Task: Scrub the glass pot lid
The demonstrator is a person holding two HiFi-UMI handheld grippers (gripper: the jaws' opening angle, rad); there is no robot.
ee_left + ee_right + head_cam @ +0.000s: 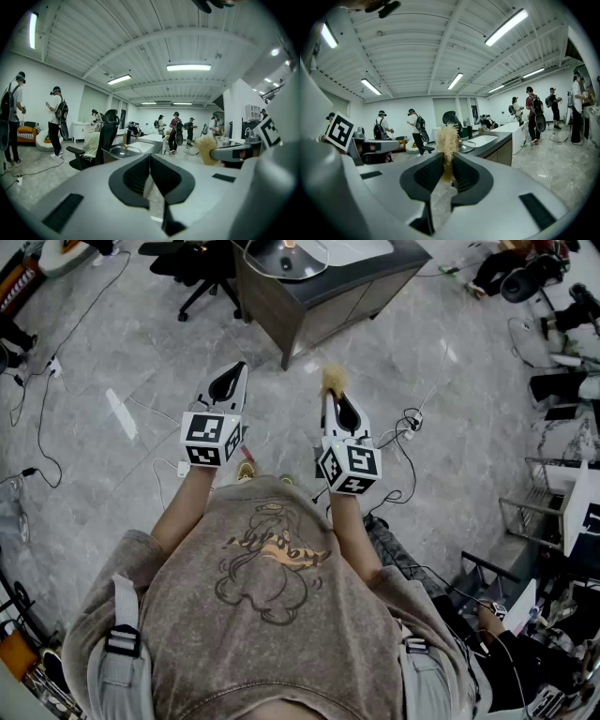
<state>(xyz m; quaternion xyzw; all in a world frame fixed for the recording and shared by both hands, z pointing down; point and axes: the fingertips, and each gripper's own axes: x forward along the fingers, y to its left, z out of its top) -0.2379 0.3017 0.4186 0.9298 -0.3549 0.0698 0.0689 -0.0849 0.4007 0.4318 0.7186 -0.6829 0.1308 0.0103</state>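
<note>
Right tool (331,393): clamps down on the lower part of a tan fibre scrubber (447,135), with the tuft poking out past the tips. Left tool (150,158): shuts completely on nothing, with the jaws meeting edge to edge. Hover side by side above the floor (141,352), short of the worktop (323,285), pointing roughly level toward it.

Likely trouble from here, as a judgement:
- Could send the glass pot lid (286,257) skating across the worktop and over the near edge if scrubbed with nothing pinning it; looks loose there, and would probably shatter on so hard a floor.
- Calls for opening the left tool before steadying the knob or rim; closed as now, can only nudge.
- May lose the scrubber: pinched on soft fibre, so liable to twist or pull free under sideways pressure against glass.
- Worth minding the cables (405,423) trailing over the floor close by, easy to snag on the approach.

Glass pot lid: lies on the dark worktop near its front corner, well apart from both tools, ahead of them and between their two lines of aim. Touches neither tool nor scrubber; no scrubbing under way yet.
</note>
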